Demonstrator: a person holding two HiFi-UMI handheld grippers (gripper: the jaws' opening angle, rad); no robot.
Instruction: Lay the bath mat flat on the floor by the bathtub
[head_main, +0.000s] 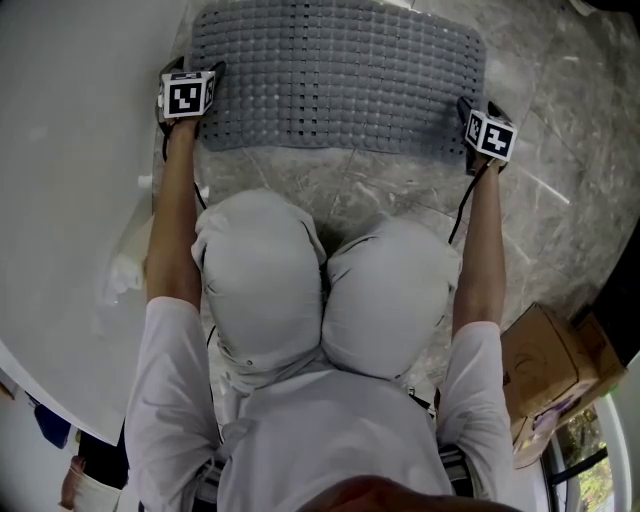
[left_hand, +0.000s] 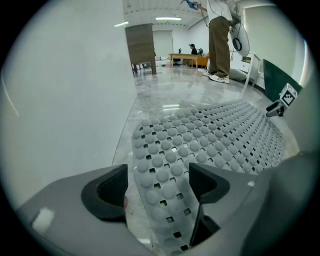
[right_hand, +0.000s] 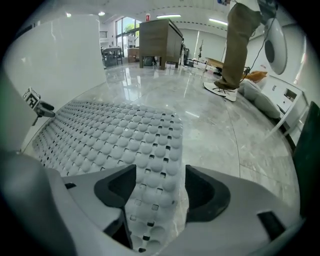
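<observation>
Step in hand, as judged: release at the end of the lay. One marble floor (head_main: 560, 120) underlies everything. One white bathtub (head_main: 70, 200) rises just outboard of the left gripper (left_hand: 157, 192). One grey studded bath mat (head_main: 340, 70) lies spread flat ahead of both grippers, its long side near the tub and its two near corners running back between the jaws. One cardboard box (head_main: 550, 360) sits well behind the right gripper (right_hand: 160, 187). There are two grippers, both with jaws spread and pads clear of the mat, pinching nothing. The next move likely calls for drawing both straight back, low and even, so the corners do not drag or curl.
</observation>
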